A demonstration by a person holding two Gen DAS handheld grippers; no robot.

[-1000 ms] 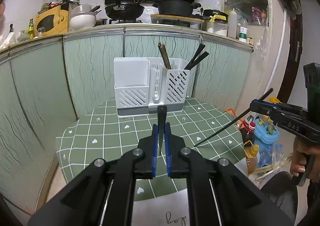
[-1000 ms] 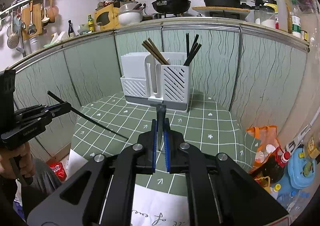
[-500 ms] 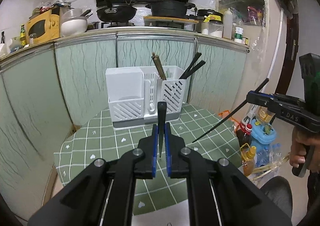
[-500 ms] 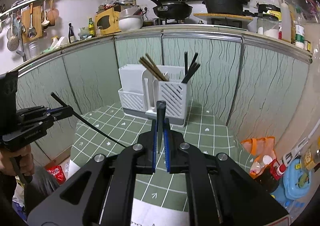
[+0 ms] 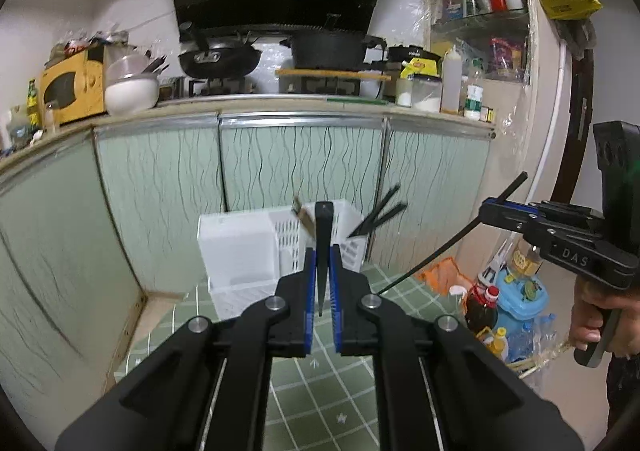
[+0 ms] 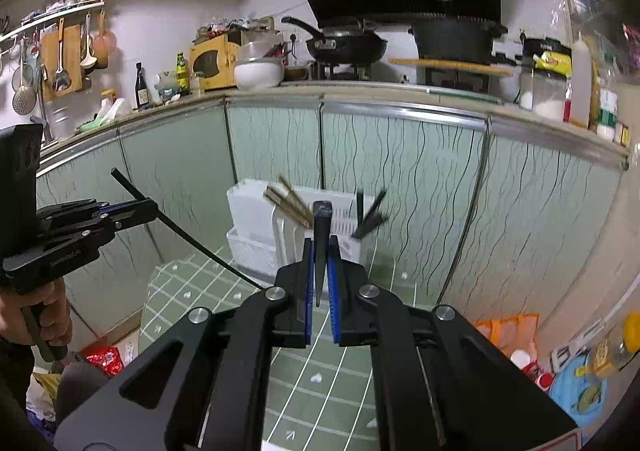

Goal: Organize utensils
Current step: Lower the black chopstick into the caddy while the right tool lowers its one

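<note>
Low centre, the left gripper point(image 5: 322, 275) is clamped on one black chopstick point(image 5: 323, 247), long axis end-on; the right gripper point(image 6: 320, 271) pinches its own black chopstick point(image 6: 320, 247). Dead ahead, mid-frame on the green table point(image 5: 320, 391), stands the white utensil holder point(image 5: 240, 251); neither hand looks nearer.

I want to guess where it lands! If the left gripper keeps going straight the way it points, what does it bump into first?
Probably the white utensil holder on the green table. The left gripper, shut on a black chopstick, aims at its slotted part, though depth is hard to judge.
</note>
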